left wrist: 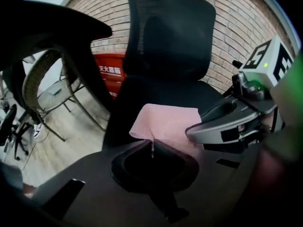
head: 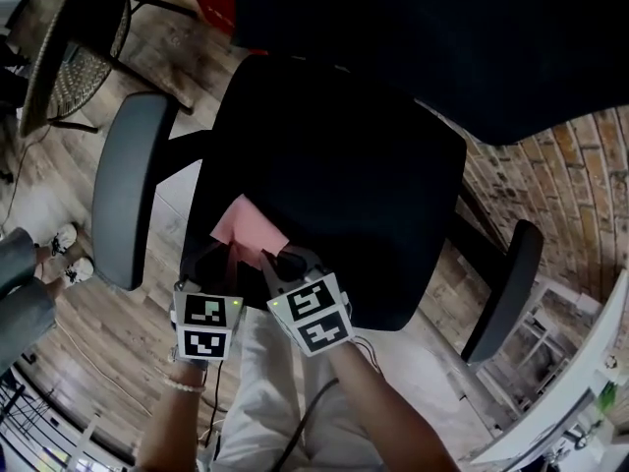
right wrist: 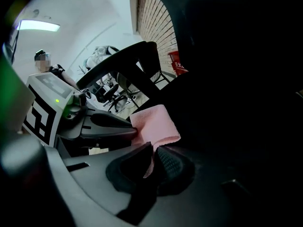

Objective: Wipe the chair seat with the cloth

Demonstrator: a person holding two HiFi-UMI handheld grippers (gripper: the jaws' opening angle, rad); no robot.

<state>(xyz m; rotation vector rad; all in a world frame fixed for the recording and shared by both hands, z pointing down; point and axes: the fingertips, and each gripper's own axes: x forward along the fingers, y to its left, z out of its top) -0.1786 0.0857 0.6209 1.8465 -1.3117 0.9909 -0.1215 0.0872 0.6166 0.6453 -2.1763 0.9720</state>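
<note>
- The seat (head: 334, 185) fills the centre of the head view, black and bare except at its lower left corner. You cannot tell wiped fabric from unwiped on it, so judge by position. The cloth sits at one corner, and the centre, the right side and the upper part toward the backrest probably all remain to be done.
- The left armrest (head: 128, 190) runs down the left of the head view, beside the seat. It is no part of the job.
- A red box (left wrist: 110, 74) stands on the floor behind the chair, left of centre in the left gripper view. It is the only container in sight. Only its side with white print shows, so you cannot tell what is in it.
- The cloth (left wrist: 165, 122) is pink and lies spread on the seat's lower left corner in the head view. Its far edge is flat on the fabric and its near edge is drawn up into both grippers.
- Your left gripper (left wrist: 152, 145) is closed, with the cloth's near edge pinched between its jaws.
- Your right gripper (right wrist: 152, 157), just beside the left, is likewise clamped on a fold of the cloth.
</note>
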